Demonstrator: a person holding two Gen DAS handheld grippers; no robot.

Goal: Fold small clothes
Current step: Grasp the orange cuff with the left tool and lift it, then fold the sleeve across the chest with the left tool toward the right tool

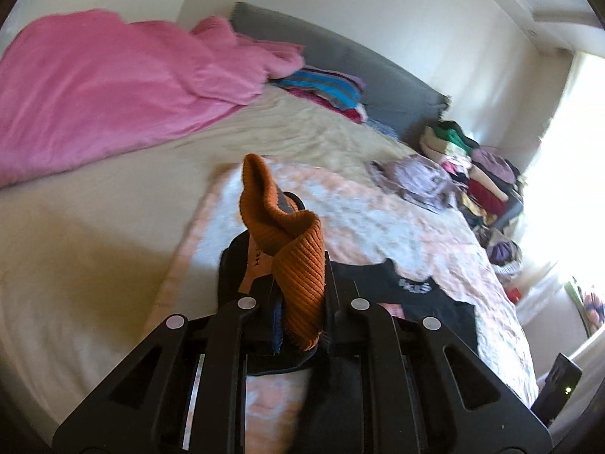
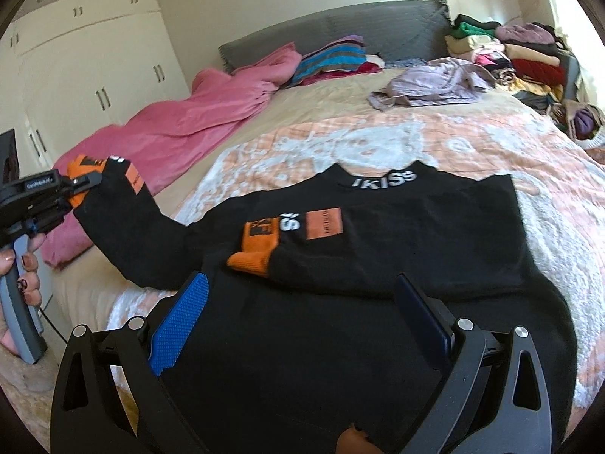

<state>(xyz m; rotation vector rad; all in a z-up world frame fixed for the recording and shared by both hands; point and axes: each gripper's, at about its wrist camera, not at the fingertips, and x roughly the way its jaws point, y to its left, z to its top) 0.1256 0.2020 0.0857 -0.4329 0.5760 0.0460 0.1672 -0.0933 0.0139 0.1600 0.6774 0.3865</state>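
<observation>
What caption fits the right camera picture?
Left gripper lifts the black sweater's orange cuff over the bed.

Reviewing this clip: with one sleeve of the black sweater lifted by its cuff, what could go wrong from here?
1. The left gripper pinches only the orange cuff; the ribbed knit could slip out while the sleeve hangs from it.
2. Pulling that sleeve may drag the black sweater and undo the other sleeve's cuff, already folded across the chest.
3. The right gripper hovers open above the sweater, pinning nothing.

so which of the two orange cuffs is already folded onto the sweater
The orange cuff lying across the black sweater chest, just below the logo patches. The other cuff is held up off the bed by the left gripper.
</observation>
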